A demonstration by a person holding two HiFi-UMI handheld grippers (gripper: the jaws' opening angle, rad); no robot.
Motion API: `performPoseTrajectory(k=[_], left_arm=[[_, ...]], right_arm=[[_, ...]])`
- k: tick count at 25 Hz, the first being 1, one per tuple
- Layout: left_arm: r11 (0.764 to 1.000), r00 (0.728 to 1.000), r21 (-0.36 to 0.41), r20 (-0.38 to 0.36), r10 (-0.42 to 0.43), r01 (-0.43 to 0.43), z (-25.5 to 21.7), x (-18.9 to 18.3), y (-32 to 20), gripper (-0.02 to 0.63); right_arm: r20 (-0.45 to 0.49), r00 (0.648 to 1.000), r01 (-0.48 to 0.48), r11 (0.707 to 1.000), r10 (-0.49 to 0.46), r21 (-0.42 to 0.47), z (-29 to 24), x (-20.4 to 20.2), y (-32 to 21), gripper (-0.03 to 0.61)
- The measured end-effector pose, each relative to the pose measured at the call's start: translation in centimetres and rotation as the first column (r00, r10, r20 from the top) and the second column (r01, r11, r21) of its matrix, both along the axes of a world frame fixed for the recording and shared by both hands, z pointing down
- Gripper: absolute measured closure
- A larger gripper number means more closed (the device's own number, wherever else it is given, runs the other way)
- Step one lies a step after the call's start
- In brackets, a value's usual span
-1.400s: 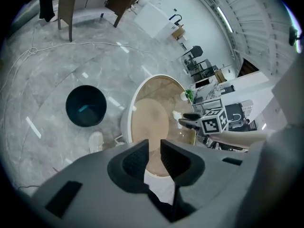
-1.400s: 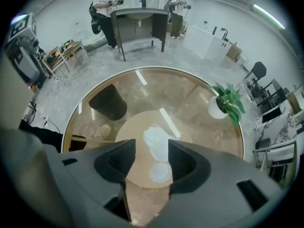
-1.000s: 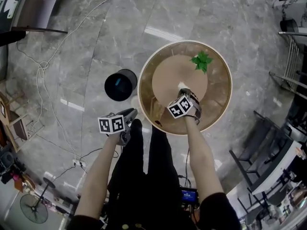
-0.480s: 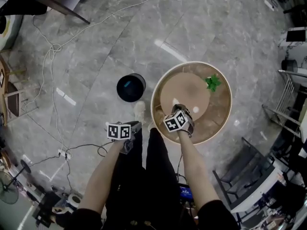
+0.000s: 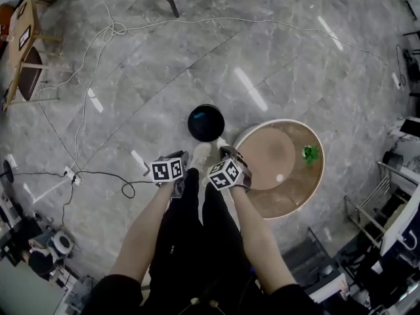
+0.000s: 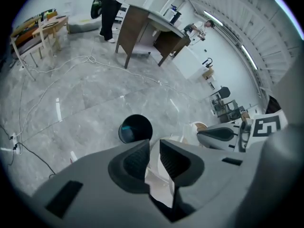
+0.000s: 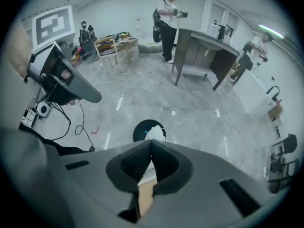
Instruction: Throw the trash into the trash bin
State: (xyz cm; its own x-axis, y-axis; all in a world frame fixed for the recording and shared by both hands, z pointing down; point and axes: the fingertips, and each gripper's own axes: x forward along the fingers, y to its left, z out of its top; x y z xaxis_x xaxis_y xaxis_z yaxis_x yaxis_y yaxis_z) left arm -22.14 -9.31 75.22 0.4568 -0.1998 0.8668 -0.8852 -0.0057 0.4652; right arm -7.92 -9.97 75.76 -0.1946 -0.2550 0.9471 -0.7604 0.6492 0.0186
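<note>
The white trash (image 7: 154, 133) sticks out past the tips of your right gripper (image 7: 151, 144), whose jaws are pinched together on it. It hangs close to the black bin (image 5: 206, 123), on the side toward the round table (image 5: 275, 192). Your left gripper (image 6: 154, 144) is alongside, its jaws a narrow gap apart and holding nothing.

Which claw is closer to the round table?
Right. The right claw is right at the edge of the round table. The left claw is farther away, over the floor on the other side of the person's legs.
</note>
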Motion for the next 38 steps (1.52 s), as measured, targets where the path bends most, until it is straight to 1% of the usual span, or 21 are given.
performPoseTrajectory(k=[3,6,9,13,16,20,24,28,30,32,34,35,36,38], left_arm=[[0.999,1.0,0.032,0.029,0.007,-0.008,-0.2,-1.3,-2.8,0.545],[0.998,0.999,0.059,0.035,-0.002,0.0,-0.4,-1.8,-4.6,0.545],[0.998,0.999,0.069,0.038,-0.007,0.004,-0.5,-2.0,-5.5,0.545],[0.996,0.999,0.087,0.039,0.029,-0.032,-0.5,-1.9,-6.4,0.545],[0.994,0.998,0.093,0.041,0.054,-0.058,-0.3,-1.7,-6.6,0.545],[0.994,0.997,0.079,0.036,0.072,-0.075,0.0,-1.4,-6.1,0.545],[0.993,0.995,0.068,0.037,0.096,-0.099,0.2,-1.0,-5.5,0.545],[0.991,0.992,0.057,0.043,0.122,-0.125,0.4,-0.7,-4.8,0.545],[0.987,0.989,0.063,0.043,0.145,-0.147,0.3,-0.4,-4.7,0.545],[0.983,0.985,0.063,0.037,0.168,-0.171,0.2,-0.1,-4.4,0.545],[0.979,0.98,0.043,0.028,0.196,-0.197,0.4,0.3,-3.6,0.545],[0.976,0.976,0.032,0.029,0.216,-0.217,0.5,0.5,-3.2,0.549],[0.97,0.97,0.024,0.033,0.242,-0.243,0.5,0.8,-2.8,0.555],[0.953,0.953,0.013,0.041,0.301,-0.302,0.6,1.7,-2.2,0.561]], right_arm=[[0.036,0.999,0.007,1.0,-0.007,0.011,-0.4,-3.2,-2.1,0.575],[0.086,0.996,0.003,1.0,-0.004,0.009,-0.6,-5.2,-3.4,0.575],[0.138,0.99,-0.04,0.999,0.041,-0.01,-0.6,-5.9,-4.6,0.575],[0.194,0.972,-0.122,0.991,0.13,-0.054,-0.3,-5.9,-6.4,0.57],[0.226,0.963,-0.139,0.989,0.148,-0.059,-0.1,-6.2,-7.3,0.518],[0.231,0.962,-0.137,0.989,0.148,-0.06,0.0,-6.1,-7.3,0.494],[0.214,0.964,-0.143,0.987,0.157,-0.08,-0.1,-5.6,-6.3,0.497],[0.216,0.962,-0.157,0.985,0.168,-0.067,0.0,-4.9,-5.5,0.5],[0.22,0.957,-0.182,0.982,0.189,-0.051,-0.5,-4.3,-5.2,0.507],[0.22,0.951,-0.217,0.976,0.218,-0.032,-1.3,-3.6,-4.6,0.536],[0.231,0.937,-0.266,0.964,0.261,-0.01,-2.5,-2.6,-4.0,0.566],[0.247,0.925,-0.299,0.954,0.29,-0.004,-3.2,-2.1,-3.5,0.571],[0.27,0.906,-0.336,0.942,0.325,-0.004,-3.9,-1.6,-3.0,0.574],[0.325,0.858,-0.416,0.909,0.397,-0.011,-5.5,-0.2,-1.8,0.574]])
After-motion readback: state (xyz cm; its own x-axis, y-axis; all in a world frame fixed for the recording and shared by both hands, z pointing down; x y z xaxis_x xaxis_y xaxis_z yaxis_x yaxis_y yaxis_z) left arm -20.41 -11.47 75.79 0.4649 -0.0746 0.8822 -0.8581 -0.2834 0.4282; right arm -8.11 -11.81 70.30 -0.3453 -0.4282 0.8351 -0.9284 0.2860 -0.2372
